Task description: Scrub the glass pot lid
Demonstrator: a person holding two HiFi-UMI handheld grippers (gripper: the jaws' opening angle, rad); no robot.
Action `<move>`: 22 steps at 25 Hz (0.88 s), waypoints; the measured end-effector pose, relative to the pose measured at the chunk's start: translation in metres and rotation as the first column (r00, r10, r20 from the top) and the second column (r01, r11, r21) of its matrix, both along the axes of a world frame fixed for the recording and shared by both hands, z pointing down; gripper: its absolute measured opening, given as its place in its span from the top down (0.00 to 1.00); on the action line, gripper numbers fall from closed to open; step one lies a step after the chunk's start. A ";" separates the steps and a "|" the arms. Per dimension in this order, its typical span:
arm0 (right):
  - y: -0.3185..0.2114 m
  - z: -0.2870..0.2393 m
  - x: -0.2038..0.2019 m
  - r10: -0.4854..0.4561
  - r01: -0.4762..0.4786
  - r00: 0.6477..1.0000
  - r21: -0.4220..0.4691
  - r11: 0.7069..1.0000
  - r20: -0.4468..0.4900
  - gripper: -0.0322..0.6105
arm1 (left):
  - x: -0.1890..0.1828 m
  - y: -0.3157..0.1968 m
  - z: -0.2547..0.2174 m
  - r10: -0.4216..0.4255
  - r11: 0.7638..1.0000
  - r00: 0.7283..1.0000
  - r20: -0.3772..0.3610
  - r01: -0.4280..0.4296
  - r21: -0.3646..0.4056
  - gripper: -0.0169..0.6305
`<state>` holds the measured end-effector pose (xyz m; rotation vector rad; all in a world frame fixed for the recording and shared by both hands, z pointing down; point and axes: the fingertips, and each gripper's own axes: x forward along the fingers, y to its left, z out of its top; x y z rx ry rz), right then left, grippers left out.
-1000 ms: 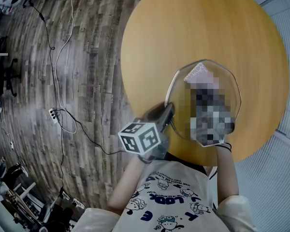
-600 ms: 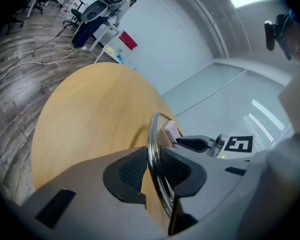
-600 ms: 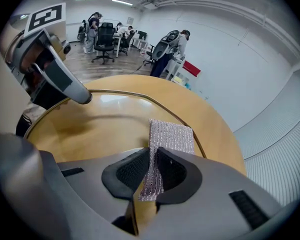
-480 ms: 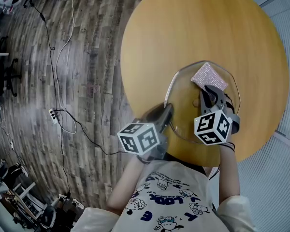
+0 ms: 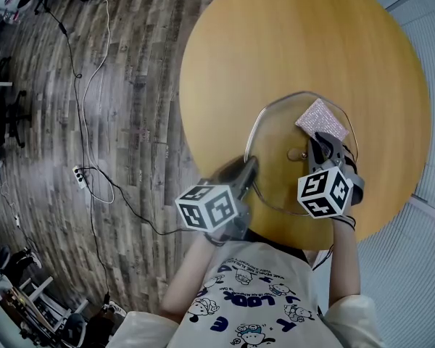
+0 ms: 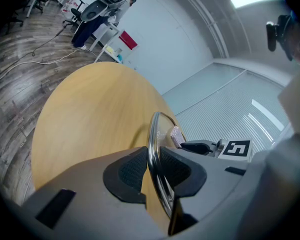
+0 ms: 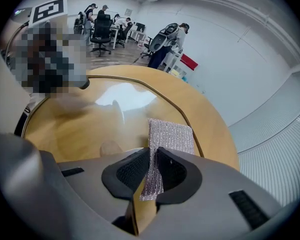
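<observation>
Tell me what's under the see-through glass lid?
Through the clear round glass pot lid, only the yellow round wooden table shows underneath. The silvery square scrubbing pad and the right gripper cover one patch, so what lies below that bit is hidden.

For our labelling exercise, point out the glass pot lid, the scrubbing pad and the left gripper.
glass pot lid (image 5: 274, 169), head view, bare glass near left edge
scrubbing pad (image 5: 321, 119), head view, middle of its face
left gripper (image 6: 152, 168), left gripper view, between its fingertips
</observation>
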<state>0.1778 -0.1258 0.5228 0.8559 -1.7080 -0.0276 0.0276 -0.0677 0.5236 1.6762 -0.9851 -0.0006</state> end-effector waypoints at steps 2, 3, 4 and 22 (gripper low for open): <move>0.002 0.000 0.005 0.019 -0.019 1.000 -0.003 1.000 -0.004 0.85 | 0.000 0.001 0.000 0.000 1.000 1.000 -0.001 0.000 -0.001 0.84; 0.003 -0.001 0.008 0.028 -0.028 1.000 -0.005 1.000 -0.007 0.85 | 0.000 0.001 0.000 0.000 1.000 1.000 -0.001 0.000 -0.002 0.84; 0.004 -0.002 0.011 0.035 -0.035 0.999 -0.007 0.999 -0.010 0.85 | 0.000 0.001 -0.001 -0.001 1.000 1.000 -0.002 0.001 -0.003 0.84; 0.035 -0.007 0.031 0.160 -0.159 0.987 -0.045 0.986 0.018 0.85 | 0.000 0.006 -0.004 0.005 1.000 1.000 -0.011 -0.005 -0.003 0.84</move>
